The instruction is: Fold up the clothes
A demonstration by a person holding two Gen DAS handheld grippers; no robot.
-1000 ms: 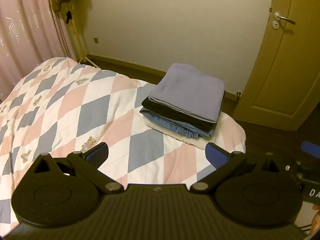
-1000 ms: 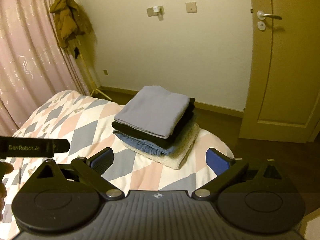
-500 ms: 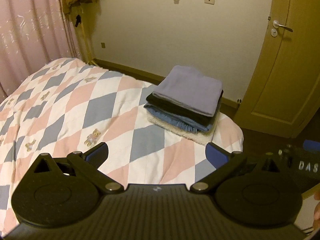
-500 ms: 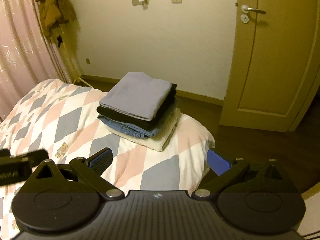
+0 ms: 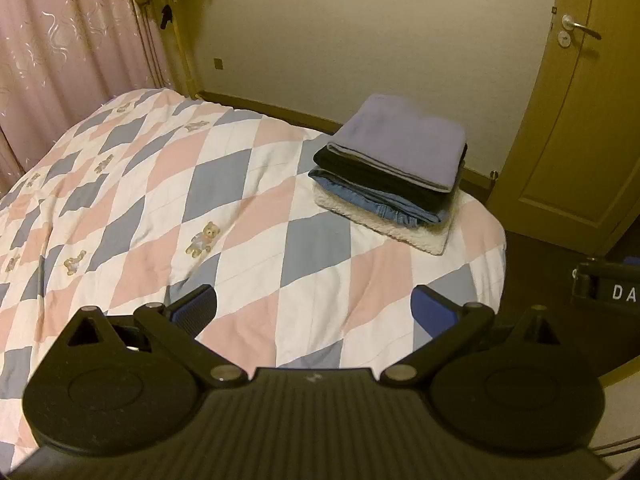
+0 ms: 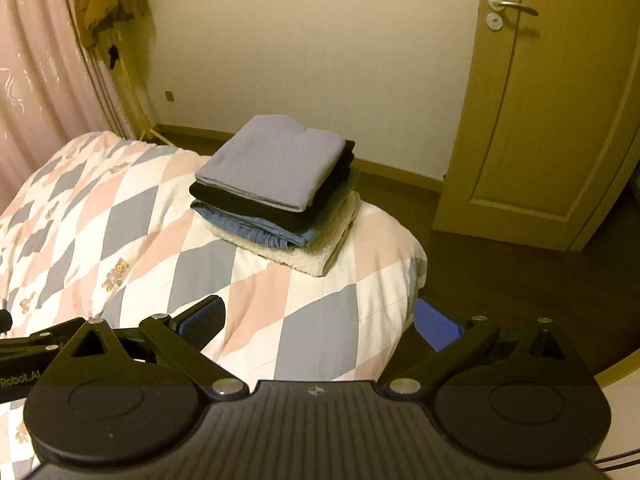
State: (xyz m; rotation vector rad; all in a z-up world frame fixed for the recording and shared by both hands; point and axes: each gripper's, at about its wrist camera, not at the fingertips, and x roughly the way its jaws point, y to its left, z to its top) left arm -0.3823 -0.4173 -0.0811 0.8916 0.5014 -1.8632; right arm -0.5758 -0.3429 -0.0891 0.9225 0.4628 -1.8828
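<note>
Sitting at the far right corner of the bed [image 5: 248, 200], the stack of folded clothes [image 6: 276, 196] looks finished: a lavender piece [image 5: 400, 148] on top, a black one, blue denim, and a cream fleece [image 6: 304, 256] underneath, edges fairly square. No loose garment shows on the quilt. The left gripper [image 5: 314, 308] and right gripper [image 6: 320, 322] hang above the near edge, both spread wide and holding nothing. I'd say the thing now is to leave the pile undisturbed and keep the fingers clear of it.
</note>
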